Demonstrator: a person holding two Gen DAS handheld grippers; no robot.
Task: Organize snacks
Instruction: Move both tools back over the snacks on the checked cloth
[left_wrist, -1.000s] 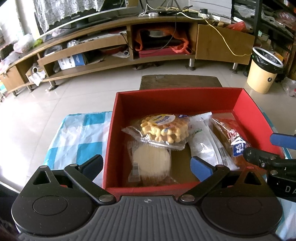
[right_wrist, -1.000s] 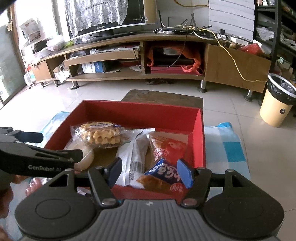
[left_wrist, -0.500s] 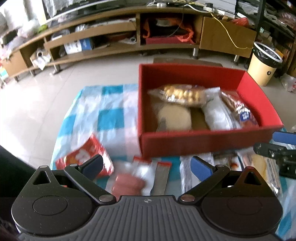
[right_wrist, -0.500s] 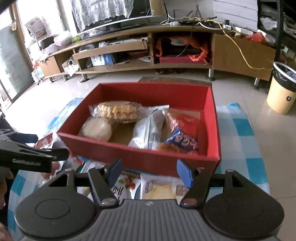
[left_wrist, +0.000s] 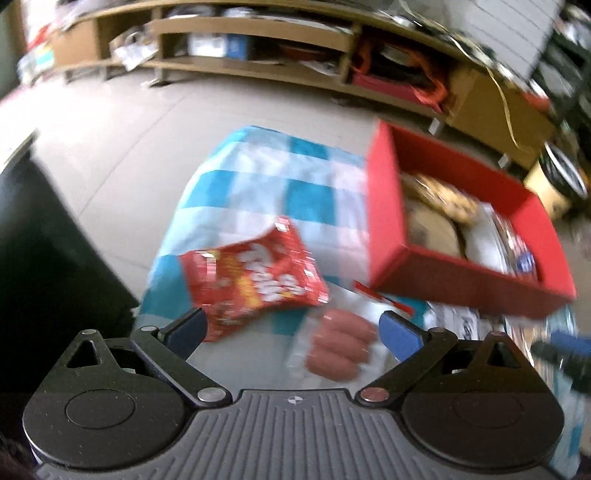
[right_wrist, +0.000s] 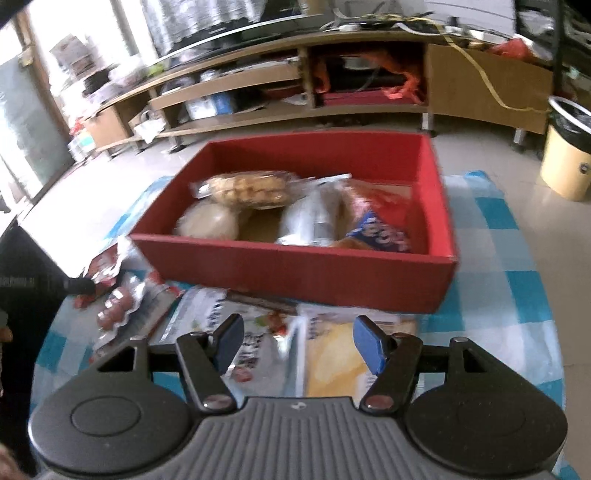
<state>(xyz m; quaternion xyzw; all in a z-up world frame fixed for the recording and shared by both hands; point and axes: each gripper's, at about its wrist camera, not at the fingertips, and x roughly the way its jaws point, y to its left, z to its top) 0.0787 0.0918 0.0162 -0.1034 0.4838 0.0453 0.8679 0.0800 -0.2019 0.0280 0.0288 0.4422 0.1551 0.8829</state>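
L wrist: my left hand-held gripper (left_wrist: 291, 330) spread, empty, over red chip bag (left_wrist: 255, 275) and sausage pack (left_wrist: 340, 347) on checked cloth (left_wrist: 258, 184), beside red box (left_wrist: 388, 229). Step, I reckon: picking next snack. Next: drop over one pack, pinch.

R wrist: right hand-held gripper (right_wrist: 298, 341) half-spread, empty, above flat packs (right_wrist: 332, 354) near box front.

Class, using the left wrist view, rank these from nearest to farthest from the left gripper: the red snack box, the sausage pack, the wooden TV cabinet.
1. Sausage pack: just ahead of the left gripper, between its open jaws.
2. Red snack box: further off, to the right on the checked cloth.
3. Wooden TV cabinet: farthest, across the floor.
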